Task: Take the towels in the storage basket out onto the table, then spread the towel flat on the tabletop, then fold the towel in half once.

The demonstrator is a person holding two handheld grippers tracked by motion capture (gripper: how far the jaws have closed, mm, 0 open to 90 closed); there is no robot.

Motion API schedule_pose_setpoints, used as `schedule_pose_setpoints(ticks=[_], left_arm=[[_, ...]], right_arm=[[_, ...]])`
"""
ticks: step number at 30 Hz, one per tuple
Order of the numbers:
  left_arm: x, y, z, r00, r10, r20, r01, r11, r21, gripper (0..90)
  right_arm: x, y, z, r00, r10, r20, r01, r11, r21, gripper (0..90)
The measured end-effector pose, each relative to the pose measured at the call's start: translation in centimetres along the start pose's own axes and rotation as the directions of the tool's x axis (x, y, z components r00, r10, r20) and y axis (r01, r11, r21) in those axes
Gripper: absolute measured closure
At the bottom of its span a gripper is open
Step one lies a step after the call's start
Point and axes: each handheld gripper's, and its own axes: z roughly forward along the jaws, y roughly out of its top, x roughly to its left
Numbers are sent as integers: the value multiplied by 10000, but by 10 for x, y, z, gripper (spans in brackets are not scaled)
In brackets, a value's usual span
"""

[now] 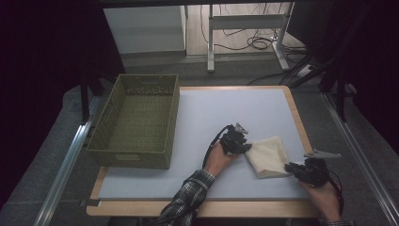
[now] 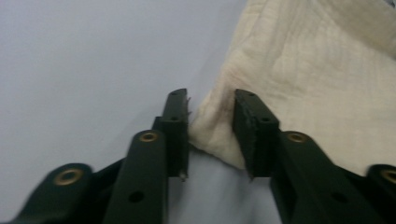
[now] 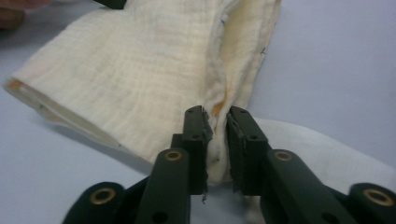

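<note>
A folded cream cloth (image 1: 269,153) lies on the pale blue mat (image 1: 226,108) at the front right. My left gripper (image 1: 245,147) is at the cloth's left corner. In the left gripper view, the left gripper (image 2: 211,100) is open, and a corner of the cloth (image 2: 303,70) reaches into the gap without being pinched. My right gripper (image 1: 290,167) is at the cloth's near right edge. In the right gripper view, the right gripper (image 3: 216,114) is shut on a bunched fold of the cloth (image 3: 140,79), and that edge is lifted slightly.
A green woven basket (image 1: 136,153) stands open-topped on the left side of the table. The table's wooden rim (image 1: 297,117) borders the mat. Beyond the table are a white desk frame (image 1: 244,21) and cables on the floor.
</note>
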Motion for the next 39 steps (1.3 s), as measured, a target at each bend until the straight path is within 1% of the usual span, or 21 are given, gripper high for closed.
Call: schedule_pose_setpoints(ticks=[1, 2, 5, 6, 7, 8, 10, 11, 12, 14, 15, 17, 19, 20, 25, 26, 27, 28, 29, 31, 39], left_arm=[[0, 0, 0, 9998, -42, 175, 42, 10000, 6, 748], [-1, 0, 1, 9996, -5, 291, 6, 10000, -41, 815], [-2, -1, 0, 9997, 144, 198, -140, 9997, -184, 847], [-2, 0, -1, 9996, 274, 87, -272, 9994, -214, 850], [-2, 1, -3, 9994, 344, -23, -344, 9985, -421, 852], [-1, 2, -5, 9995, 305, -8, -305, 9983, -500, 853], [-1, 5, -9, 9993, 362, -128, -369, 9975, -607, 852], [-1, 7, -12, 9985, 491, -239, -505, 9967, -631, 852], [-1, 8, -14, 9985, 480, -279, -498, 9964, -690, 851], [-1, 11, -20, 9974, 585, -432, -617, 9951, -768, 849], [-1, 12, -22, 9976, 529, -443, -565, 9948, -845, 848], [1, 14, -28, 9963, 630, -581, -676, 9944, -811, 847], [2, 16, -33, 9958, 629, -666, -682, 9944, -805, 846], [2, 16, -35, 9958, 560, -720, -621, 9943, -868, 845], [8, 19, -49, 9928, 691, -979, -762, 9946, -708, 843], [9, 19, -51, 9929, 616, -1014, -693, 9948, -742, 843], [11, 19, -54, 9923, 625, -1072, -704, 9949, -719, 843], [12, 20, -57, 9913, 673, -1130, -750, 9950, -659, 842], [13, 20, -61, 9907, 630, -1205, -716, 9951, -687, 842], [16, 20, -68, 9881, 720, -1361, -807, 9949, -598, 842], [26, 20, -93, 9804, 659, -1855, -769, 9957, -526, 841]], right_arm=[[0, 0, 0, 9999, 50, -87, -50, 10000, 13, 808], [-1, 0, 0, 9999, 65, -108, -64, 10000, 13, 815], [-1, 0, -1, 9996, 204, -202, -204, 9998, 16, 828], [-2, 1, -1, 9995, 223, -235, -224, 9997, -9, 830], [-2, 1, -1, 9992, 268, -304, -270, 9996, -46, 832], [-2, 1, -2, 9984, 343, -450, -349, 9993, -135, 833], [-1, 2, -4, 9977, 368, -563, -387, 9987, -334, 834], [-1, 3, -4, 9975, 370, -608, -395, 9984, -414, 834], [1, 4, -5, 9966, 393, -721, -431, 9977, -530, 834], [3, 8, -7, 9953, 380, -885, -437, 9970, -640, 833], [4, 10, -8, 9951, 358, -918, -423, 9966, -703, 833], [6, 14, -9, 9943, 298, -1023, -380, 9961, -791, 833], [9, 19, -9, 9936, 236, -1105, -332, 9958, -852, 832], [11, 21, -8, 9931, 221, -1148, -324, 9955, -892, 832], [16, 31, -8, 9895, 180, -1432, -340, 9934, -1097, 831], [18, 33, -7, 9892, 133, -1461, -303, 9929, -1146, 831], [20, 35, -6, 9886, 98, -1500, -274, 9929, -1161, 831], [22, 37, -5, 9882, 61, -1530, -244, 9927, -1181, 831], [23, 39, -4, 9882, 11, -1529, -193, 9929, -1176, 831], [28, 43, -2, 9873, -109, -1583, -80, 9929, -1185, 830], [47, 63, 8, 9837, -476, -1735, 251, 9912, -1297, 829]])
